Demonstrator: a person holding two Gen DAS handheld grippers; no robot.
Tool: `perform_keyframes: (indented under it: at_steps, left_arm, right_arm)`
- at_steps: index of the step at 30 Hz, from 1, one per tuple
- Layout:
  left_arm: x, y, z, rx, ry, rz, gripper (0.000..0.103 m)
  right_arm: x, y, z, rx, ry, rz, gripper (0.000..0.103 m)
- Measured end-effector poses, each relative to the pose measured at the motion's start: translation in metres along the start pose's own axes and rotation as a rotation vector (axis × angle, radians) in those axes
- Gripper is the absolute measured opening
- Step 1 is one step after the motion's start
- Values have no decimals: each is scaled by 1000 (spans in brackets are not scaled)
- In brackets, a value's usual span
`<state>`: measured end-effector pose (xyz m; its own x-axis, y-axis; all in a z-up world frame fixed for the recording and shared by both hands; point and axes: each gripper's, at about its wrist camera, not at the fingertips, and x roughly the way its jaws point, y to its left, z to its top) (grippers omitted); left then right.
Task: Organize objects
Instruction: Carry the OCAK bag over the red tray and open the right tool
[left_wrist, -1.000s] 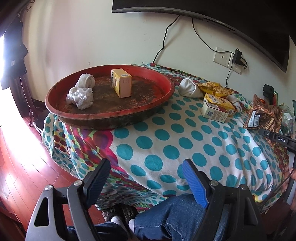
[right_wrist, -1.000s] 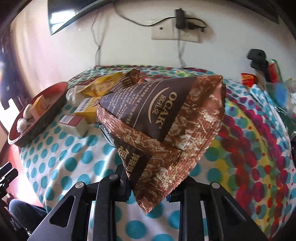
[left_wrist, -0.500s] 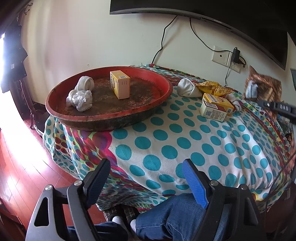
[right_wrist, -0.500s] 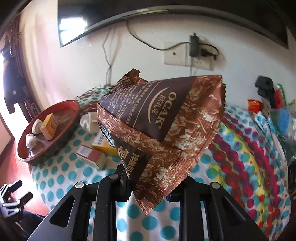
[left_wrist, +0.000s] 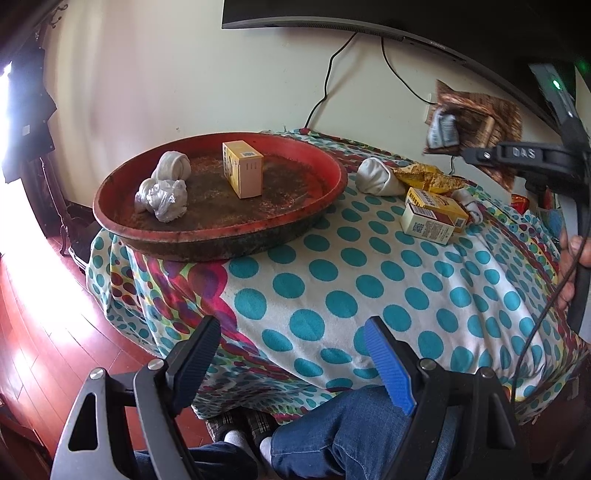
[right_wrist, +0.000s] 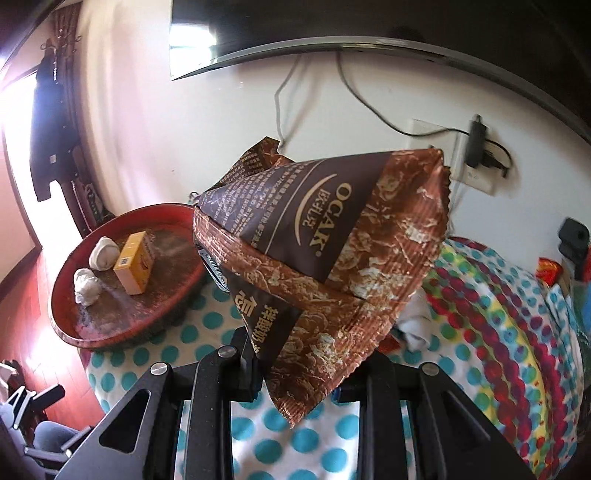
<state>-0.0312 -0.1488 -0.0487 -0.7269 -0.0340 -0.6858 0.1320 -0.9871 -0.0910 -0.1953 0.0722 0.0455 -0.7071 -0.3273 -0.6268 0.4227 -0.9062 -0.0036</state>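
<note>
The right gripper (right_wrist: 295, 373), pinching only the bag (right_wrist: 325, 258) by its lower corner, could drop it short of the tray (right_wrist: 74, 325) at ten o'clock, though the pads are hidden; the left gripper (left_wrist: 295, 354) gapes empty.

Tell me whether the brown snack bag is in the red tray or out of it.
Out. The right gripper holds the brown bag up above the tablecloth, beside the red tray.

Left gripper (left_wrist: 291, 354): jaws spread wide with nothing between them, angled downward, low in front of the person's knees.
Right gripper (right_wrist: 295, 373): jaws nearly together, pinching a brown packet (right_wrist: 332, 251) by its lower edge, raised.
Right hand (left_wrist: 570, 266): fingers wrapped round the gripper's handle.
</note>
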Motion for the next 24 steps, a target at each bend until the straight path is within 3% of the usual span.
perform_keyframes:
  at_steps: [24]
  left_arm:
    - [-18,46,3,-125,-4,20,82]
  right_arm:
    - [53,130,56,-170,22,83,24]
